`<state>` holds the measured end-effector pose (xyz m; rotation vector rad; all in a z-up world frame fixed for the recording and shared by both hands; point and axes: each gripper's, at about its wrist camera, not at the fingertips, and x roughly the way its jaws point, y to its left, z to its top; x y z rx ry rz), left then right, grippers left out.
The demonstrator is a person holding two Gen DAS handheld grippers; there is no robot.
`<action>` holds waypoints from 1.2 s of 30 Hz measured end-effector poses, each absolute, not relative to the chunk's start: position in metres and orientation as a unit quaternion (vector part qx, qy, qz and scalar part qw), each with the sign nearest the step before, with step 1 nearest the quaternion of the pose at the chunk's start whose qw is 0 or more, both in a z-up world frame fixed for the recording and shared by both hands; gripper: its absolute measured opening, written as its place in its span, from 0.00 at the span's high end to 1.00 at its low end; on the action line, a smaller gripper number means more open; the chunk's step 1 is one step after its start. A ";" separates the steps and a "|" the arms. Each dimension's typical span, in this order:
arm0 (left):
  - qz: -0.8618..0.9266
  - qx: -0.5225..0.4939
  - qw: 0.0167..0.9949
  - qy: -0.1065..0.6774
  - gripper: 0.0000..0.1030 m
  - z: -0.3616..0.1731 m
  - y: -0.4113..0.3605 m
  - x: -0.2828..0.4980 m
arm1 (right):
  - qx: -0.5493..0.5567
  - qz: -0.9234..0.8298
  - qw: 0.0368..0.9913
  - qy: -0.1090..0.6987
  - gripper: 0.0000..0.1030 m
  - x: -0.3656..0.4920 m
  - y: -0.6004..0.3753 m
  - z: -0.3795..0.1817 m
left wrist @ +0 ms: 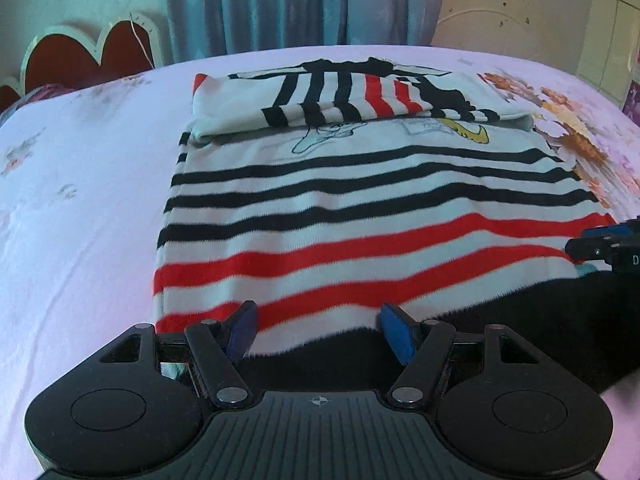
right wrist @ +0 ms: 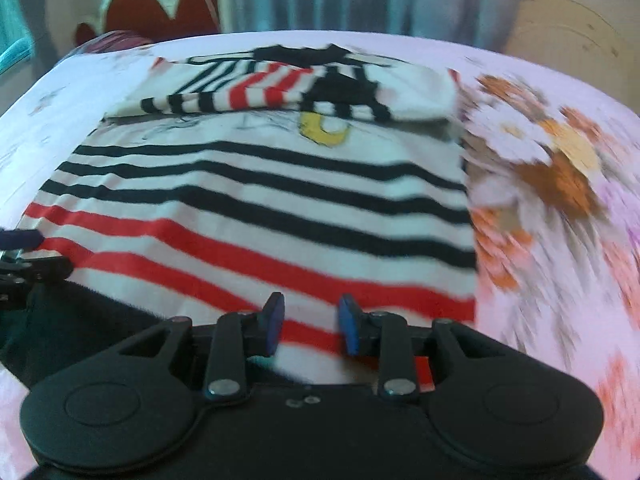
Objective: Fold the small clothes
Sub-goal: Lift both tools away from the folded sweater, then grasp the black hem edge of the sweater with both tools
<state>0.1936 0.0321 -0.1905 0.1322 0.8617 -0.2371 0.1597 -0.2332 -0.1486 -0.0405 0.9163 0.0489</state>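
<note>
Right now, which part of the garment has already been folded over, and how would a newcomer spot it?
On the pink bedsheet lies a striped top. At its far end, nearest the blue curtain, the sleeves lie folded across it. Their stripes run lengthwise; the body's run crosswise.

We see the floral bedsheet (right wrist: 560,184) smeared by motion blur in the right wrist view, its flowers mere streaks. The striped shirt (left wrist: 360,208) shows a drawn print half hidden under its folded-over sleeves, and we cannot read it. The right gripper (left wrist: 600,244) is cut off by the left view's edge.
</note>
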 end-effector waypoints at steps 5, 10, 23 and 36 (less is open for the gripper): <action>-0.113 0.064 0.897 0.422 0.35 -0.186 0.036 0.179 | 0.024 0.016 0.905 0.425 0.66 0.138 -0.215 -0.135; -0.121 0.074 0.899 0.415 0.34 -0.192 0.040 0.165 | 0.000 0.001 0.898 0.440 0.66 0.120 -0.196 -0.149; -0.105 0.033 0.907 0.407 0.33 -0.176 0.076 0.142 | 0.026 -0.070 0.902 0.425 0.45 0.077 -0.222 -0.130; -0.120 -0.058 0.873 0.469 0.61 -0.193 0.111 0.143 | 0.100 -0.076 0.879 0.460 0.48 0.068 -0.253 -0.146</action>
